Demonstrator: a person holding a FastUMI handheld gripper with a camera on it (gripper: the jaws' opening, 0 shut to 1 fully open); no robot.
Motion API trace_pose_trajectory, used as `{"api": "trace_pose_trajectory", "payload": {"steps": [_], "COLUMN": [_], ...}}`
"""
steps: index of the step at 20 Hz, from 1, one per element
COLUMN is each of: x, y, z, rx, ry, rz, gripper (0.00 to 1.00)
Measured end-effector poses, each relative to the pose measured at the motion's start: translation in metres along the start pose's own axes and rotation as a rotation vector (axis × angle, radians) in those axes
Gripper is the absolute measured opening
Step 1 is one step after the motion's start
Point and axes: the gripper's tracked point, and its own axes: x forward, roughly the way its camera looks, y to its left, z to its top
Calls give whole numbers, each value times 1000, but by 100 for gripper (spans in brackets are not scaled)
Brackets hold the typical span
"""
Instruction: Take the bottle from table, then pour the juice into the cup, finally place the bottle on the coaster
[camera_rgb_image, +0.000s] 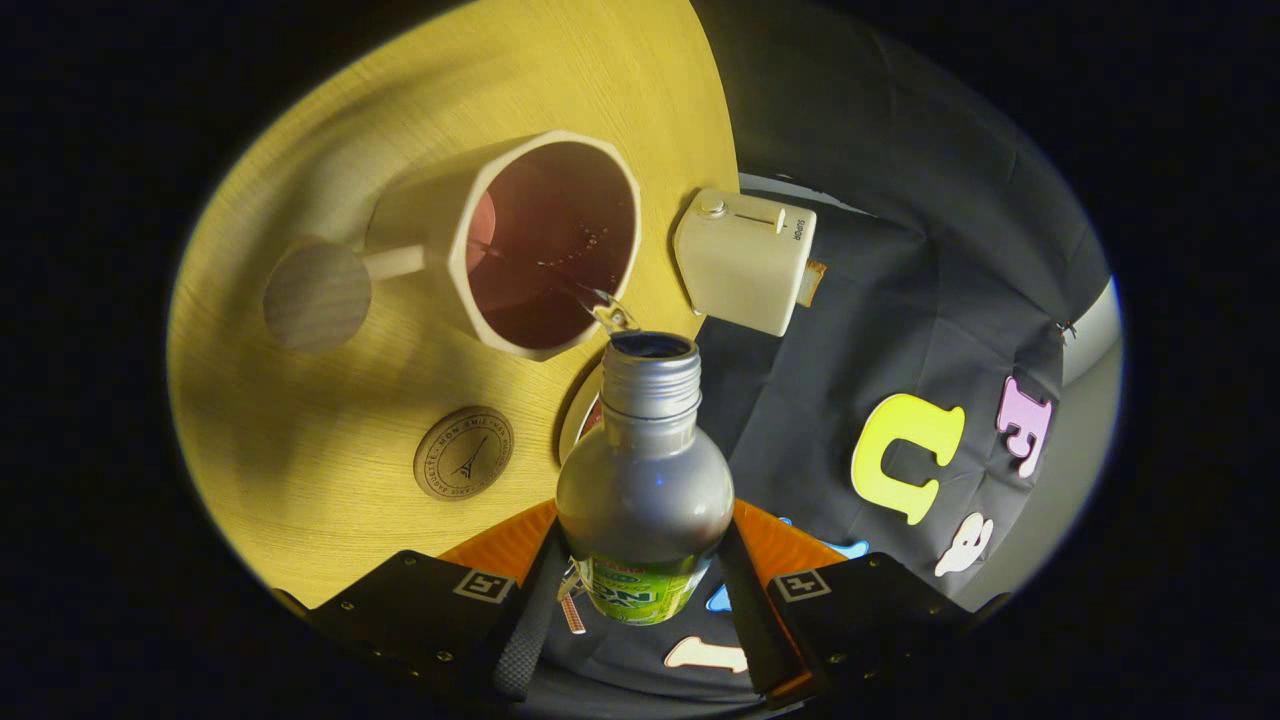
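Desk (330, 480): a pale wooden top, seen turned steeply because the claw is rolled over for the pour. It carries every item below, and its edge runs close behind the cup and box.

Cup (545, 245): a large faceted mug standing on the desk beyond the fingers, its wide mouth toward the camera. Dark reddish juice already lies inside, with small bubbles on the surface. Its handle ends in a round wooden knob (317, 293) on the side away from the bottle, so the near rim is free for pouring.

Bottle (645, 480): silver metal with a green label low on the body, cap off, clamped between the two fingers of the claw (640, 590), which press on its lower body from either side. That low grip leaves the neck and threaded mouth free. The mouth sits just at the cup's near rim, and a thin stream runs from it into the cup. Judgement: the pour is under way; the tilt appears chosen to keep the stream narrow and inside the rim.

Box (745, 260): a small cream device with a slider on its face, at the desk edge just beside the cup. It plays no part in the task.

Coaster (464, 452): a round wooden disc with a stamped emblem, flat on the desk, near the cup and bare. It is the bottle's destination, not yet used.

A pale round object (580, 410) shows partly behind the bottle's neck; I cannot identify it.
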Motion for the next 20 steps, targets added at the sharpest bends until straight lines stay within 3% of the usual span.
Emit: {"api": "trace_pose_trajectory", "payload": {"steps": [20], "x": [2], "y": [-11], "z": [3], "rx": [-122], "ry": [-23], "rz": [-7], "gripper": [79]}}
